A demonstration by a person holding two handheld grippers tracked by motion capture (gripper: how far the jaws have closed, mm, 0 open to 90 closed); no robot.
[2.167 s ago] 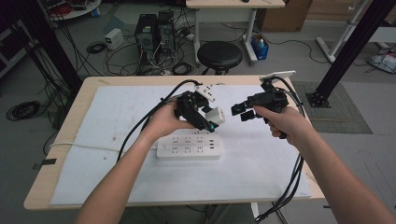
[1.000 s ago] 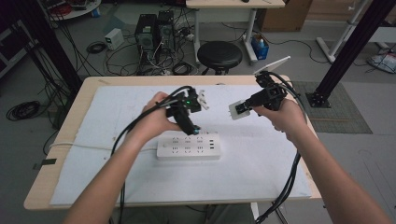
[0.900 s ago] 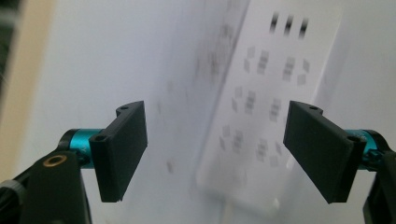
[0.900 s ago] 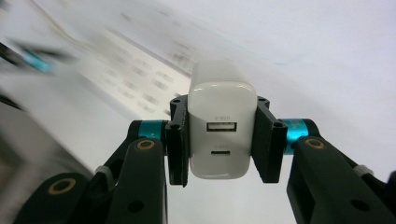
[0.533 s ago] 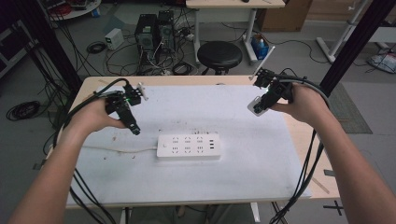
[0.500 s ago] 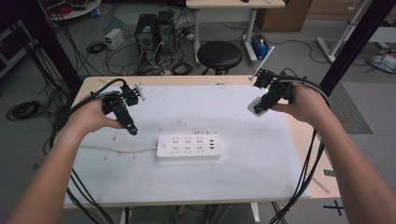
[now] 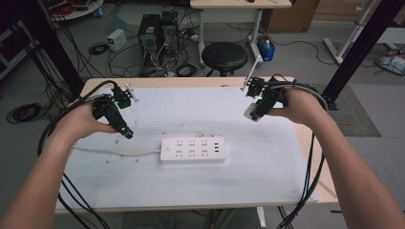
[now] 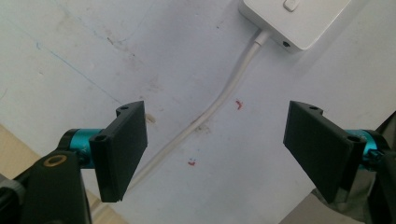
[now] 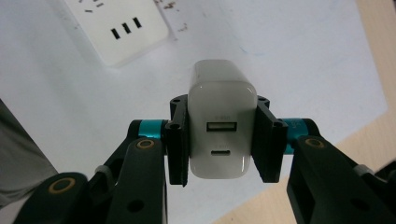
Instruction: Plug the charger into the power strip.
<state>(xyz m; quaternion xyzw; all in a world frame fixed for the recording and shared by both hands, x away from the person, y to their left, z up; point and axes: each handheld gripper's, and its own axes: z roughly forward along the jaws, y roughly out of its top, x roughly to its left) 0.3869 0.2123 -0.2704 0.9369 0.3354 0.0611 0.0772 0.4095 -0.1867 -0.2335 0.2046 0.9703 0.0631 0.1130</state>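
Overhead, a white sheet [image 7: 267, 162] covers the wooden table [image 7: 305, 138].

We see the white rectangular plastic power strip [image 7: 193, 150] lying mid-surface, its thin white cord [image 7: 114, 152] trailing toward the left edge of the white-covered wooden table [image 7: 239, 191]. Around them, we find open passage toward every corner.
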